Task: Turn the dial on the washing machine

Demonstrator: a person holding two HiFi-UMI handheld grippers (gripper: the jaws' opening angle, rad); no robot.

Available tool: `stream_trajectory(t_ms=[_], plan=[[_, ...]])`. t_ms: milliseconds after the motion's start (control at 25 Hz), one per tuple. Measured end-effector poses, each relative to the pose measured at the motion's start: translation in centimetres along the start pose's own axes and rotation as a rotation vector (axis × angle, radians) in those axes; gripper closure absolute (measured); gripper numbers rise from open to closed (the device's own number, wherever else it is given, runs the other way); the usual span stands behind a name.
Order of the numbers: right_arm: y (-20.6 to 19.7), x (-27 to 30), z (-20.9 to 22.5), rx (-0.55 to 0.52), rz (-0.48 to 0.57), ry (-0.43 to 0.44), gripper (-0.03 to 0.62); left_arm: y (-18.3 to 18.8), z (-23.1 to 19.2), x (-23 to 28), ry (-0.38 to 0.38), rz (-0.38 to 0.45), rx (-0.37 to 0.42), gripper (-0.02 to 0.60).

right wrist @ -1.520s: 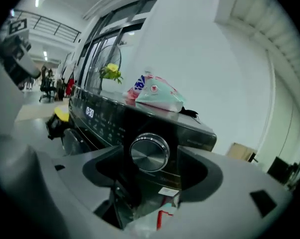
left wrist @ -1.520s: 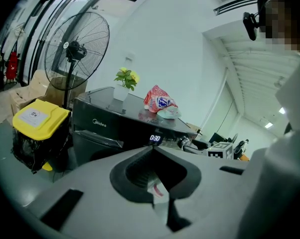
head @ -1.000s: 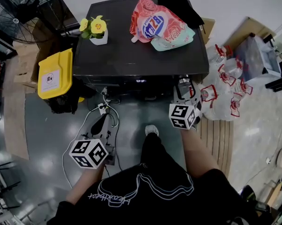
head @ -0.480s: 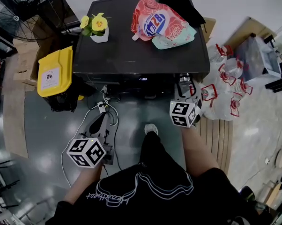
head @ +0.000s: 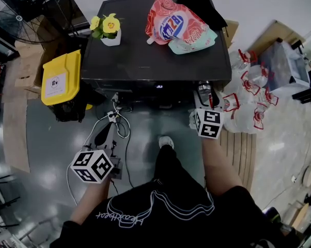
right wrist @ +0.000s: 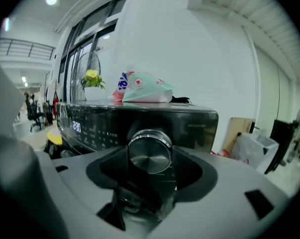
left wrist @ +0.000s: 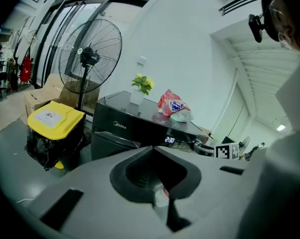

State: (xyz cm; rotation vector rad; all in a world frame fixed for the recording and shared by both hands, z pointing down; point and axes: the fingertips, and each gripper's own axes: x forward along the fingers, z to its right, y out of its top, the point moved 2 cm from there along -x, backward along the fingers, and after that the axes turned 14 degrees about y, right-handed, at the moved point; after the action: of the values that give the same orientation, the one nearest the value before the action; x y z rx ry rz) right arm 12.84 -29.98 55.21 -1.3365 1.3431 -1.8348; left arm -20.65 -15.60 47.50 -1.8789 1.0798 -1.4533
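Chrome dial (right wrist: 150, 149), one, pinched in right tongs (right wrist: 150, 159); left tongs (left wrist: 152, 151) pressed together; one washing machine (head: 145, 56).

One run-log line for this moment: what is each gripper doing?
right gripper: clamped on dial | left gripper: shut, empty, away from washing machine

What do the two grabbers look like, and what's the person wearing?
The left gripper and right gripper are grey, each with a white cube of black square markers and dark scooped pads. The person wears a black top with pale printed lines.
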Motion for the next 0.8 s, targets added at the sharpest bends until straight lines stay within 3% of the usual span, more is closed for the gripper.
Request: stream_trajectory(t_ms=[80,600,800], plan=[[0.0,-0.1,0.2,0.087,0.025,0.027,0.312,0.1,0.1,-0.1,0.001,0.006,0.008,0.577],[-0.3,-0.1,0.7,0.397,0.093,0.136,0.312,0.0,0.5,-0.3,-0.003,0.008,0.007,0.577],[-0.7,-0.1,1.1,0.644,0.172,0.216,0.313,-0.2,0.7,-0.1,-0.007,0.005,-0.001,0.577]])
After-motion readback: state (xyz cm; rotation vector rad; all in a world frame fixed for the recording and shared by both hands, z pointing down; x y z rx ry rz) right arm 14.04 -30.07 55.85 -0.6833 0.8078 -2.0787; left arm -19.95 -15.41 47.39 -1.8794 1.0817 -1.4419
